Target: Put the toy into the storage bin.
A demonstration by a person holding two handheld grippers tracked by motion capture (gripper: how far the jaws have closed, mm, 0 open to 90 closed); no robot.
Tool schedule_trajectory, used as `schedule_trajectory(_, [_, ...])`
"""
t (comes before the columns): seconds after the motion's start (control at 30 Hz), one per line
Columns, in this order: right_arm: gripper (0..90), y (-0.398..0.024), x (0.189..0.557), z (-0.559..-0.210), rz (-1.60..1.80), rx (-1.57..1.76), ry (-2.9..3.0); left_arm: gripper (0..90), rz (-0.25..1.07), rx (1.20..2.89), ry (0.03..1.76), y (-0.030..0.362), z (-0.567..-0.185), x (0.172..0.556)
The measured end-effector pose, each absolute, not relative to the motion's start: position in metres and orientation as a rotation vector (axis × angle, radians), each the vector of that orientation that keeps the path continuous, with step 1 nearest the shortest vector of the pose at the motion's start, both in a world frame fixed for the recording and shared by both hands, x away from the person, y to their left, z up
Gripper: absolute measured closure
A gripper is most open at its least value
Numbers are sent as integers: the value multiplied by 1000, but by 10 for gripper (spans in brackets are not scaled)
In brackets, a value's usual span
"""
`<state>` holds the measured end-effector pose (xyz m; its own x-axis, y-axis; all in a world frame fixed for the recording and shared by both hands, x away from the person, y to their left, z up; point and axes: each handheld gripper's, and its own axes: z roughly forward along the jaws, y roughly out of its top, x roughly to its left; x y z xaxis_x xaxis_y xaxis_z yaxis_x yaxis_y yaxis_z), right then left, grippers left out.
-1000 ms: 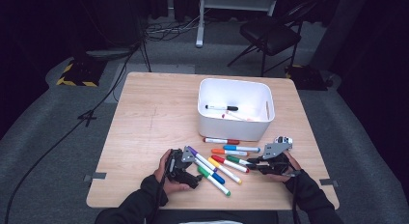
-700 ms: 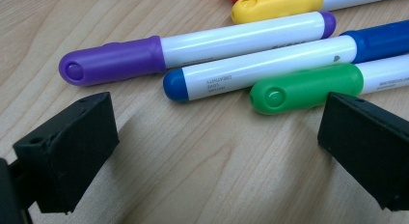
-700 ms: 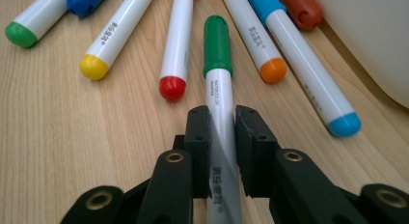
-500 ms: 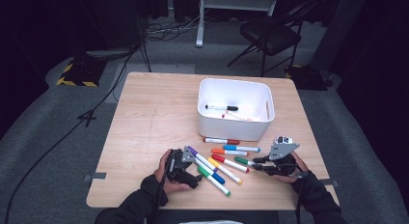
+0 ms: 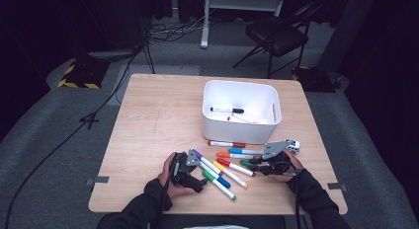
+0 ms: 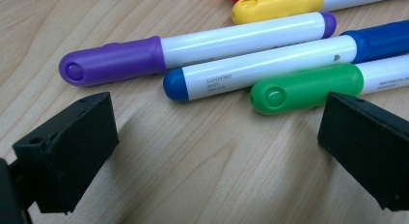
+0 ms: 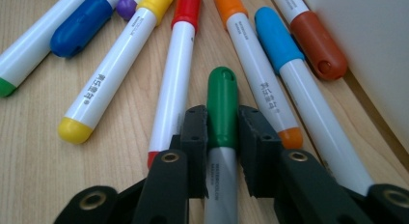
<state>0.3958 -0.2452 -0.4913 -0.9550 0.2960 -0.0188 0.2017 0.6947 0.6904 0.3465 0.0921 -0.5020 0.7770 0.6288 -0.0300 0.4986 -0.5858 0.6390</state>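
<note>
Right gripper (image 7: 222, 137) clamped on a dark-green marker (image 7: 222, 105), jaws pressed to both sides of its cap, low over the wooden table (image 5: 158, 115). Beside it, fanned on the wood: red marker (image 7: 176, 74), orange marker (image 7: 251, 50), light-blue marker (image 7: 289, 60). Just beyond, white bin (image 5: 241, 133) with a black marker (image 5: 226, 110) inside. Left gripper (image 6: 217, 151) gaping wide, holding nothing, jaws resting short of the purple marker (image 6: 193, 52), blue marker (image 6: 270, 64) and green marker (image 6: 308, 86).
</note>
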Motion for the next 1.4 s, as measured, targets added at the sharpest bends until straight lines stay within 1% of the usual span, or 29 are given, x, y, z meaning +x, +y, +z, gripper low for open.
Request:
schedule_trajectory(0.13, [749, -253, 392, -490, 1125, 408, 2763, 6, 262, 2320, 835, 92, -502, 347])
schedule_trajectory(0.23, [750, -262, 390, -484, 1211, 413, 2723, 6, 263, 2320, 835, 92, -502, 347])
schedule_trajectory(0.47, [750, -285, 385, -461, 1358, 453, 2584, 6, 262, 2320, 835, 92, -502, 347])
schedule_trajectory(0.7, [750, -296, 382, -434, 1462, 434, 2469, 6, 263, 2319, 835, 92, -502, 347])
schedule_trajectory(0.9, [750, -308, 381, -407, 1528, 438, 2371, 6, 263, 2320, 835, 92, -502, 347])
schedule_trajectory(1.07, [750, -314, 384, -378, 1513, 417, 2319, 6, 263, 2320, 835, 92, -502, 347])
schedule_trajectory(1.4, [750, -316, 393, -332, 1501, 381, 2255, 6, 262, 2320, 835, 92, -502, 347])
